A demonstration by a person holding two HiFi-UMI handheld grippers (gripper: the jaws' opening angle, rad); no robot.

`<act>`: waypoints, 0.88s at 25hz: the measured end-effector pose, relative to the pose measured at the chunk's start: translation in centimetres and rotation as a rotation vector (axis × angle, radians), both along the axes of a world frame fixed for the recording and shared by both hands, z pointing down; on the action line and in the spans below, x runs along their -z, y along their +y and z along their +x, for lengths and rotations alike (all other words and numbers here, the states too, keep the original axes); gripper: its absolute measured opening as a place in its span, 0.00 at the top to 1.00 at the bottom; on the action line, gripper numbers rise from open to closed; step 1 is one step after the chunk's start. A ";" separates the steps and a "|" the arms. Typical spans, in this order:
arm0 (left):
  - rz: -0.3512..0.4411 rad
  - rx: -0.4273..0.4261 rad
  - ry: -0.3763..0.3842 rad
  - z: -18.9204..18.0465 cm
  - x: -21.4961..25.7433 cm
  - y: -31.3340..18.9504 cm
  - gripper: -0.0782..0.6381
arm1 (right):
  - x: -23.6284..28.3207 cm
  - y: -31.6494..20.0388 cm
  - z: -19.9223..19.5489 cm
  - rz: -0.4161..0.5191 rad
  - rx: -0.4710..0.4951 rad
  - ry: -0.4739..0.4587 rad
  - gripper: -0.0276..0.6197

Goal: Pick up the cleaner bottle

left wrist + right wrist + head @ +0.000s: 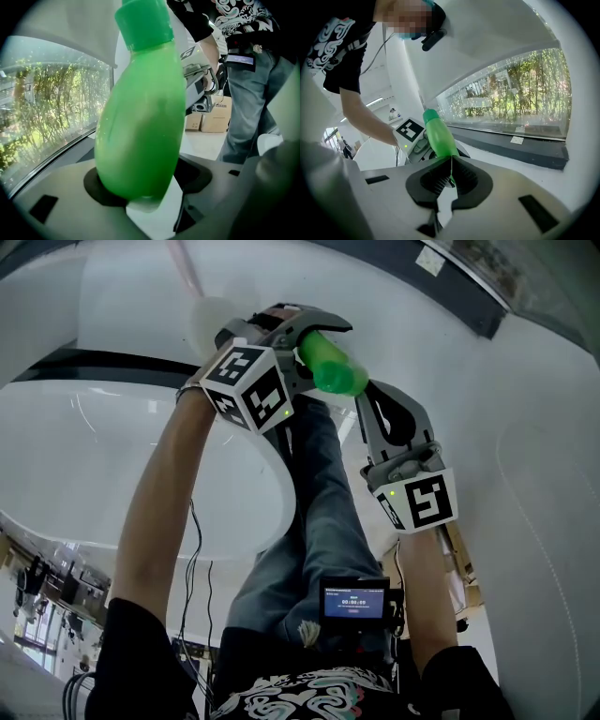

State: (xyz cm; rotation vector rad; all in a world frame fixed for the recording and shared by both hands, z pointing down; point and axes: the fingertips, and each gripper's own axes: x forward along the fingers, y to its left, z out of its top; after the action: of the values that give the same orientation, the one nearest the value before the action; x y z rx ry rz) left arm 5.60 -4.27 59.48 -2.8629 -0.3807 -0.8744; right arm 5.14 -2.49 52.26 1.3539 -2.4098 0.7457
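Cleaner bottle [336,369]: bright green, held in the air in front of the person, clear of the white counter [103,456] seen at the left of the head view. It is tilted, with the green cap [431,115] at the end nearer the left marker cube [248,385] and the base towards the right tongs.

Left tongs [319,348]: spread wide and clamped across the bottle's fat body. In the left gripper view the body fills the gap from pad to pad, and the cap is seen at the top of the frame. One jaw is seen arching over the bottle in the head view, the other passing under it.

Right tongs [367,397]: pressed almost together, with only a thin slit left between the ribbed pads. A sliver of green is seen through that slit. The tips are placed just at the bottle's base; whether they touch it cannot be told. The right marker cube [422,502] is seen lower, well apart from the left one.

Surroundings noted: blue jeans [323,512] below the bottle in the head view; a small lit screen [354,599] at the person's waist; cardboard boxes [208,122] on the floor behind; a long window [511,98] with green foliage beyond it.
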 end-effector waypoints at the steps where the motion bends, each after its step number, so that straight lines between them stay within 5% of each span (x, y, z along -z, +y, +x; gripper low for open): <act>1: 0.017 -0.006 -0.016 -0.2 -0.4 0.0 0.46 | 0.0 0.0 0.0 -0.001 0.004 0.003 0.91; 4: 0.052 -0.038 -0.075 -1.0 -1.6 0.1 0.51 | -0.2 0.1 0.1 -0.004 0.004 0.005 0.91; 7: 0.026 -0.039 -0.058 -1.0 -1.6 0.4 0.58 | -0.1 -0.1 0.2 -0.004 -0.014 -0.004 0.91; 22: -0.009 0.198 0.039 1.0 -1.5 0.8 0.59 | -0.9 0.2 1.7 -0.030 -0.046 -0.003 0.91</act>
State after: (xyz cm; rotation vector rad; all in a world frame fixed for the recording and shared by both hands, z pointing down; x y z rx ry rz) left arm 6.61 -3.45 61.03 -2.9588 -0.0983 -0.8472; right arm 6.89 -2.26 53.19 1.4019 -2.3672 0.7938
